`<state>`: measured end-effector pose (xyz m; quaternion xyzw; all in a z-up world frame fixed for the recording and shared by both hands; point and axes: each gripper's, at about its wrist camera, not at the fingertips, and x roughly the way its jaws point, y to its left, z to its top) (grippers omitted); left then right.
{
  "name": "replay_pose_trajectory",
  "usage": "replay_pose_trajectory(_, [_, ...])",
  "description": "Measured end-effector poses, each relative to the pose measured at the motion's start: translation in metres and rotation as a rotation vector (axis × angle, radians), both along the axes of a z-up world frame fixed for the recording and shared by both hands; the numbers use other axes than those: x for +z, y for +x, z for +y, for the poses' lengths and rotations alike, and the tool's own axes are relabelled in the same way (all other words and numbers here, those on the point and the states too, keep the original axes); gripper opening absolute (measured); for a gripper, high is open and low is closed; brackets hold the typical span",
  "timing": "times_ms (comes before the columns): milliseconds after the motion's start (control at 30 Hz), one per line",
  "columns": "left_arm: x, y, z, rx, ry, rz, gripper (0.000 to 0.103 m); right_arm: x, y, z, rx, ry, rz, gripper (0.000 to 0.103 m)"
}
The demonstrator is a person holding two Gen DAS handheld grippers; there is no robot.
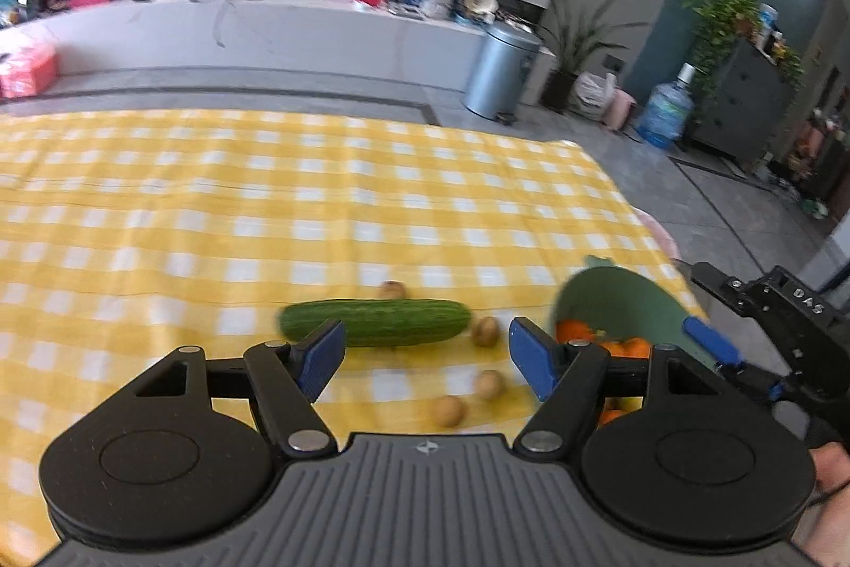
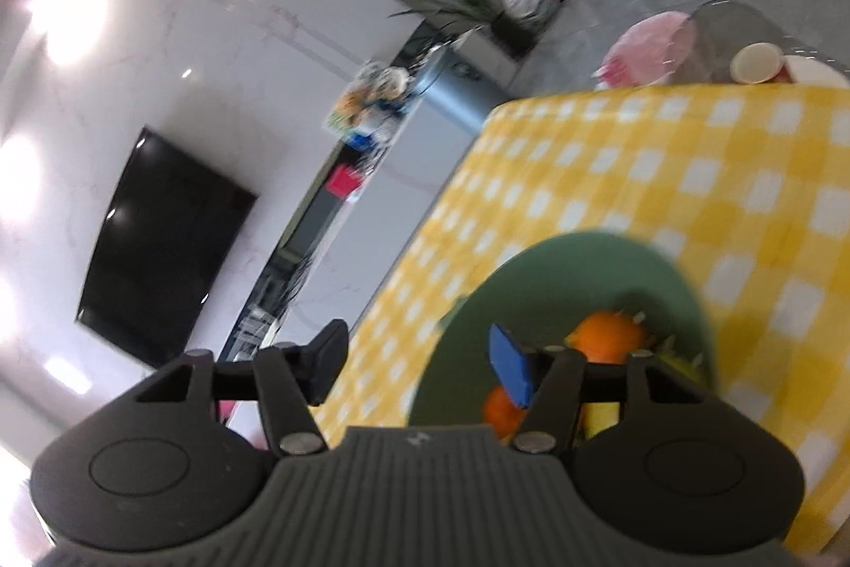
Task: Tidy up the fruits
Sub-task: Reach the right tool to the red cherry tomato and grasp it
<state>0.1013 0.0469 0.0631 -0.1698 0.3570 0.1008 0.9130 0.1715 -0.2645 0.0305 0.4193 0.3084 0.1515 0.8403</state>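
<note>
Oranges already sat in the green bowl, while beside it a cucumber and small brown fruits waited (unsorted); left gripper and right gripper both gaped empty.

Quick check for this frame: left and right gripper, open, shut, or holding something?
Left gripper: open, holding nothing, above the cucumber.
Right gripper: open, empty, over the green bowl.
</note>
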Motion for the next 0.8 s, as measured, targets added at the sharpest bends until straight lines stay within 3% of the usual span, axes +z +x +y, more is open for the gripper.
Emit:
replay_pose_trajectory(133, [-0.010, -0.013, 0.010, 0.039, -0.021, -0.003, 0.083, 0.015, -0.012, 0.031, 0.107, -0.044, -0.093, 0.039])
replay_pose_trajectory(333, [-0.029, -0.024, 0.019, 0.031, 0.004, 0.007, 0.083, 0.026, -0.034, 0.078, 0.299, -0.038, -0.182, 0.039])
replay_pose_trajectory(500, [-0.052, -0.030, 0.032, 0.032, -0.029, -0.009, 0.083, 0.020, -0.046, 0.107, 0.426, -0.156, -0.153, 0.039])
replay_pose_trajectory(600, [-0.074, -0.028, 0.050, -0.040, -0.178, -0.010, 0.083, 0.015, -0.047, 0.116, 0.466, -0.200, -0.108, 0.040])
replay_pose_trajectory(667, [-0.084, -0.028, 0.057, -0.059, -0.229, -0.006, 0.083, 0.009, -0.047, 0.119, 0.471, -0.220, -0.066, 0.043])
replay_pose_trajectory(800, [-0.095, -0.030, 0.066, -0.055, -0.222, -0.027, 0.083, -0.002, -0.047, 0.132, 0.493, -0.333, 0.028, 0.043])
